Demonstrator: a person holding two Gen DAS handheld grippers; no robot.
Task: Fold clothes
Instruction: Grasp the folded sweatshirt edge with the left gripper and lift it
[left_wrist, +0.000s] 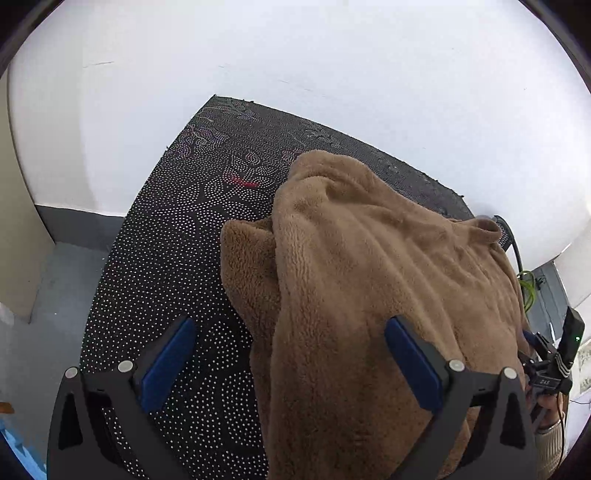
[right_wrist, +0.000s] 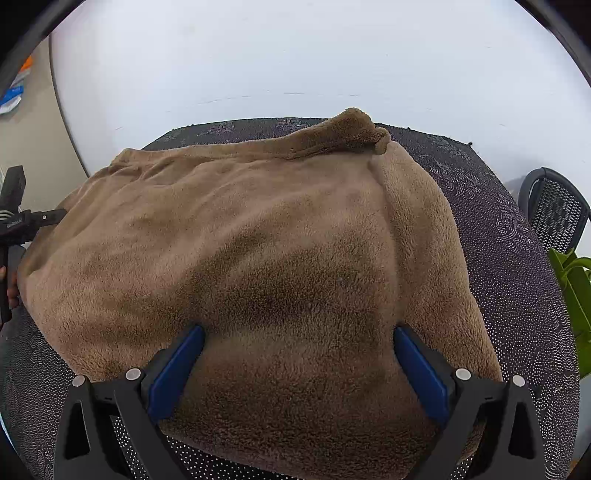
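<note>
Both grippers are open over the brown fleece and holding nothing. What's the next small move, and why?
Probably lower the right gripper and close on the near edge of the brown fleece garment. It lies bunched on the dotted black cloth, and the left gripper hovers open too.

On my left tool's (left_wrist: 290, 363) side, the dotted counter (left_wrist: 177, 229) lies bare from the fleece (left_wrist: 369, 266) out to its edge. The fleece heaps over the middle, blocking low passes. My right tool (right_wrist: 299, 369) hangs spread above it, with a bare strip of counter, then a chair (right_wrist: 557, 212) and plant (right_wrist: 574, 295) crowding the right.
</note>
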